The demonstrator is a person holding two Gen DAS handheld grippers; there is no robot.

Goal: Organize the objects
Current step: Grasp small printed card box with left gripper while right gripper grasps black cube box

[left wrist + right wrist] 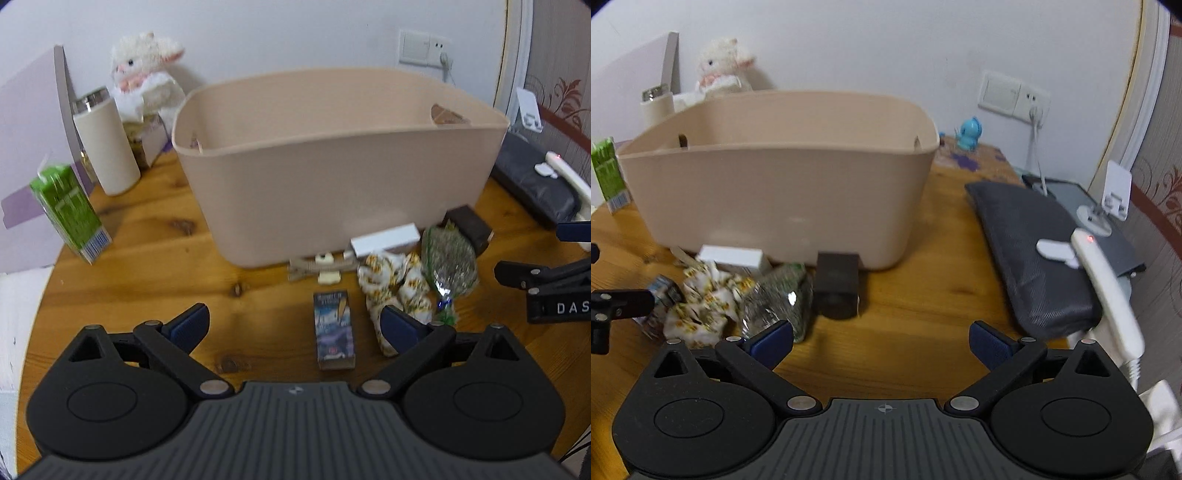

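A beige plastic bin (332, 177) (783, 184) stands on the round wooden table (147, 266). In front of it lie a small blue printed box (334, 330), a yellow-flowered cloth (397, 284) (701, 302), a clear bag of dried herbs (448, 262) (779, 299), a white box (386, 240) (733, 258), a dark brown box (471, 223) (836, 286) and a hair clip (325, 267). My left gripper (295, 326) hangs open just above the table, the blue box between its fingers but untouched. My right gripper (882, 343) is open over bare wood, right of the herb bag.
A green carton (70, 212) (607, 173), a cream tumbler (105, 144), a plush lamb (146, 70) and a white board stand at the left. A dark grey pouch (1034, 258) and a white power strip (1108, 288) lie at the right. The right gripper shows at the left view's right edge.
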